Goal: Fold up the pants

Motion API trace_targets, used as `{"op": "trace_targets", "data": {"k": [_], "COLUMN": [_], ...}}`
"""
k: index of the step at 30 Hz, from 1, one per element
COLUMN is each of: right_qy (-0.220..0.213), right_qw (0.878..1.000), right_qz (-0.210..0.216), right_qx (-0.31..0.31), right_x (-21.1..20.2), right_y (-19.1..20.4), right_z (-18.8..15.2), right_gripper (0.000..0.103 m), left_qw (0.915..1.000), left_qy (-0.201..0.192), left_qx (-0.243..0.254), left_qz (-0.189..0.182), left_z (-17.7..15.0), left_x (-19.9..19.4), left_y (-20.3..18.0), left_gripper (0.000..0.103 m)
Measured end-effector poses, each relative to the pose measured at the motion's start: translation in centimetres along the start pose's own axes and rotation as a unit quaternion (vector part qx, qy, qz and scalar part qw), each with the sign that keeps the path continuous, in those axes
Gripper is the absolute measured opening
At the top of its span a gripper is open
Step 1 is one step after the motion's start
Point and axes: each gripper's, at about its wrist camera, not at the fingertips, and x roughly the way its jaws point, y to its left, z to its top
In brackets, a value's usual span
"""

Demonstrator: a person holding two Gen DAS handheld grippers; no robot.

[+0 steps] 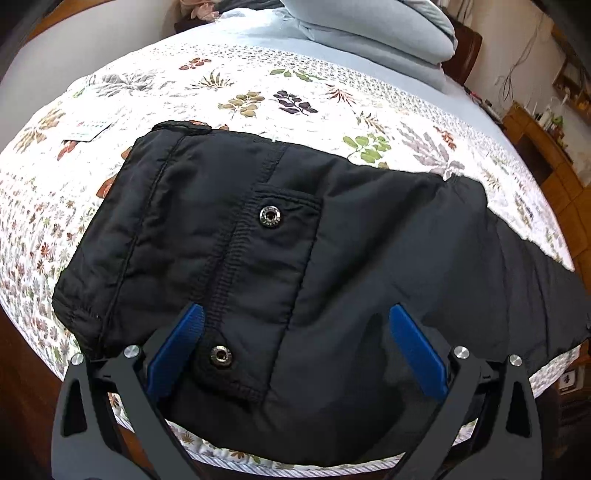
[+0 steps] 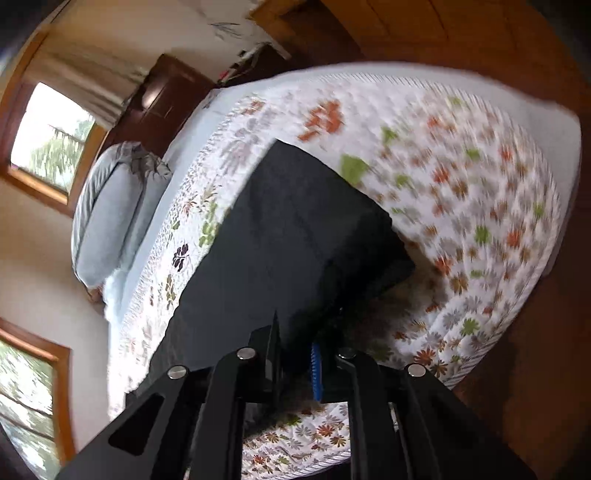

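R tool [image 2: 295,354] pinches pants [image 2: 280,236]; L tool [image 1: 295,325] wide.

Right gripper [image 2: 295,354] clamped on black pants [image 2: 288,240], lifted edge, floral quilt [image 2: 461,192], grey pillow [image 2: 107,221]

Matt black cloth pants [image 1: 280,258], quilted bedspread [image 1: 258,92]

Black pants [image 1: 280,258] with silver metal snaps [image 1: 269,217], white quilt [image 1: 258,85] printed with green, rust, purple and grey leaves and flowers, pale blue-grey folded bedding [image 1: 373,33], blue finger pads [image 1: 415,349] on black gripper frames, warm brown wooden floor [image 2: 517,44].
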Motion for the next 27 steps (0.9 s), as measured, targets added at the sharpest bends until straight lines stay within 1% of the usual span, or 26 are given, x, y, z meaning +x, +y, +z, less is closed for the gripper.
{"op": "trace_targets", "data": {"k": [3,6,9,14,19,21,27], "right_qy": [-0.024,-0.043,-0.058,-0.072,-0.070,-0.068,-0.052], "right_qw": [0.998,0.991,0.980,0.960,0.943,0.936,0.910], "right_qz": [-0.016,-0.036,-0.046,-0.038,-0.024,-0.025,-0.024], "right_qx": [-0.058,-0.122,-0.182,-0.269,-0.325,-0.344,-0.410], "right_x": [-1.8,-3.2,-4.2,-5.1,-5.0,-4.9,-3.5], "right_y": [3.8,7.8,11.6,17.4,21.2,22.5,25.6], "right_z": [-0.2,-0.8,-2.1,-4.8,-7.2,-8.1,-11.2], "right_gripper": [0.012,0.012,0.012,0.012,0.012,0.012,0.012], "left_qw": [0.9999,1.0000,0.9999,0.9998,0.9997,0.9997,0.9997], "left_qy": [-0.001,-0.001,-0.003,-0.005,-0.005,-0.005,-0.005], "left_qx": [-0.009,-0.005,-0.003,-0.009,-0.011,-0.011,-0.012], "left_qz": [-0.009,-0.007,-0.009,-0.017,-0.020,-0.020,-0.021], "left_z": [0.0,0.0,0.0,-0.1,0.0,0.0,-0.1], "left_x": [0.0,0.1,0.1,0.0,0.0,0.0,0.0], "left_y": [0.3,0.2,0.2,0.4,0.5,0.5,0.6], "left_gripper": [0.100,0.100,0.100,0.100,0.100,0.100,0.100]}}
